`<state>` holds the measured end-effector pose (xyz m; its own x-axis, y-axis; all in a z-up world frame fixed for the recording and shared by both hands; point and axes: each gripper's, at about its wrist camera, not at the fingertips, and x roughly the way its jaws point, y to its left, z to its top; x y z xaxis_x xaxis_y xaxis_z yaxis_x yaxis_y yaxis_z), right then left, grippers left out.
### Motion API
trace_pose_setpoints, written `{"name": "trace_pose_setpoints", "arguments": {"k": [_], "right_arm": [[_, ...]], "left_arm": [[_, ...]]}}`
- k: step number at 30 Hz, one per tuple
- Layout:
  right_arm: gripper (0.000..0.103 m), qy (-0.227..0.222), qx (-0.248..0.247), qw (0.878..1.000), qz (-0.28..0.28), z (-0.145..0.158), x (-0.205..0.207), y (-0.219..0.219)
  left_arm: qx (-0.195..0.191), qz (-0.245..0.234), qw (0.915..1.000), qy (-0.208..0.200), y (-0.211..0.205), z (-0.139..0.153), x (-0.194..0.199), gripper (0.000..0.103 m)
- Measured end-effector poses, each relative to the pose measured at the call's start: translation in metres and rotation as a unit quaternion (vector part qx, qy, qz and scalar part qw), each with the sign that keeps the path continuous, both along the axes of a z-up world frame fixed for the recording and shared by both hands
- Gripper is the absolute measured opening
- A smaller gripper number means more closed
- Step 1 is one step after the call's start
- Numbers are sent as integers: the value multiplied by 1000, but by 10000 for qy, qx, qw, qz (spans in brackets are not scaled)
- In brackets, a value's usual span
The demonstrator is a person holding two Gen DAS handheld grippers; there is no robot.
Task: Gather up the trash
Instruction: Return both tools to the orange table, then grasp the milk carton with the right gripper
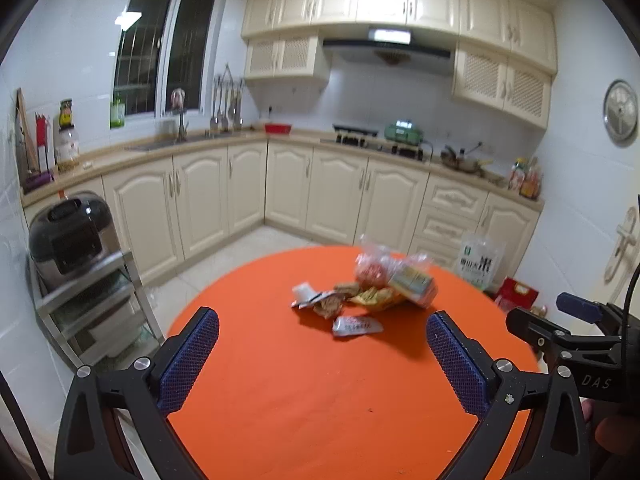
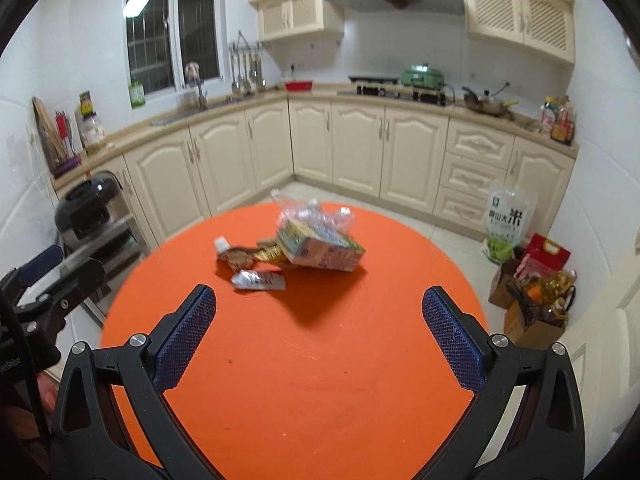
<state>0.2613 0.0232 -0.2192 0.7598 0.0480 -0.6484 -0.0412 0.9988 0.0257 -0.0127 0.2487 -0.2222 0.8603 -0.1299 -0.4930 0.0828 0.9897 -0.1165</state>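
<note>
I have both tongs spread wide and empty, the left tongs (image 1: pixel 322 338) and right tongs (image 2: pixel 319 316) hovering over the near part of the orange table (image 1: pixel 320 400). Nothing is collected yet; next I'd reach forward to the silver wrapper (image 2: pixel 258 280), nearest me. Beyond it lie crumpled snack wrappers (image 1: pixel 328 300), a carton (image 2: pixel 324 250) and a clear plastic bag (image 1: pixel 374 262), heaped mid-table

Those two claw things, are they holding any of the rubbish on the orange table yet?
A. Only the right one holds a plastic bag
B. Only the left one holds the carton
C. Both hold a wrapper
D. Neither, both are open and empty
D: the left gripper and right gripper both gape open above bare orange table, short of the trash pile.
</note>
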Motion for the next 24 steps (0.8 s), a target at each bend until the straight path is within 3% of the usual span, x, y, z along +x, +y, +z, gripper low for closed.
{"name": "trace_pose_setpoints", "arguments": {"k": [7,14,18,24], "right_arm": [[103,466,-136,9988,57,-46,47,-3],[103,1023,261,9941,252,-87,92,-2],[103,959,282,9949,100,-93,106,-4],[103,833,-364,9959,26,-99,130,-5]], "left_arm": [[60,13,9984,556,12,-19,85,102],[180,51,9941,1071,18,-47,149,102],[277,17,9927,1176,24,-45,182,102],[283,-98,9910,1308,19,-51,233,102]]}}
